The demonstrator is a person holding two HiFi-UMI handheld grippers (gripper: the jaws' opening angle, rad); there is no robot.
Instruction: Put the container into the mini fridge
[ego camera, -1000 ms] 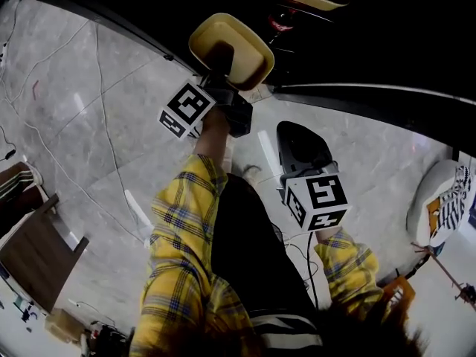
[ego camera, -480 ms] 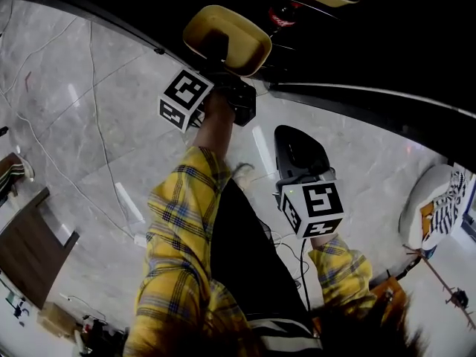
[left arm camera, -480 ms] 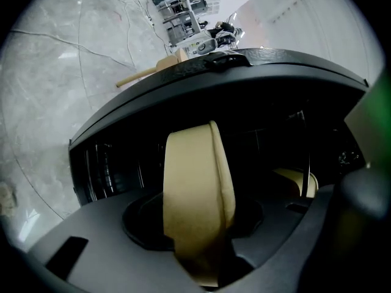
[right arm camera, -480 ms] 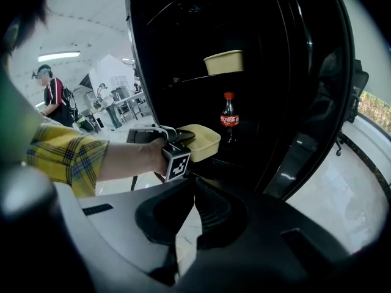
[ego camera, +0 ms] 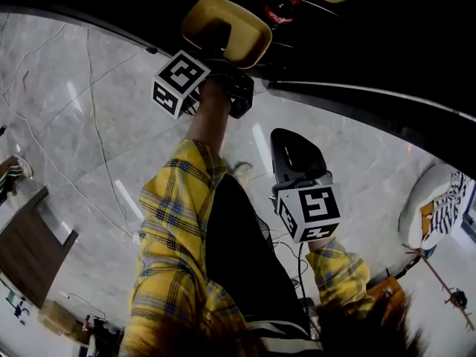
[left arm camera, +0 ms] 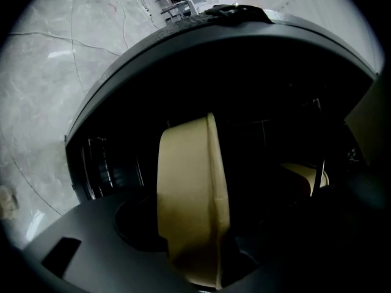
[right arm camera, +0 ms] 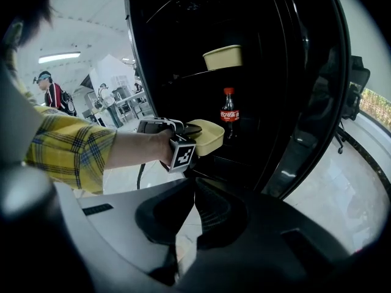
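The left gripper [ego camera: 225,54] reaches into the open mini fridge [right arm camera: 177,35]. Its jaws have just been opening and now stand a little apart, with the tan container [ego camera: 249,36] between them. That side is so dark that it is hard to see if the pads touch it.

The container is at the front edge of the lower shelf, just beside 1 cola bottle [right arm camera: 229,113]. Its bottom is hidden, so no view shows if it sits on the shelf.

A 2nd container [right arm camera: 223,57] sits on the upper shelf. The head view cuts it off at the top edge.

The right gripper [ego camera: 290,140] hangs low over the grey floor [ego camera: 89,110]. Its jaws are together and hold nothing.
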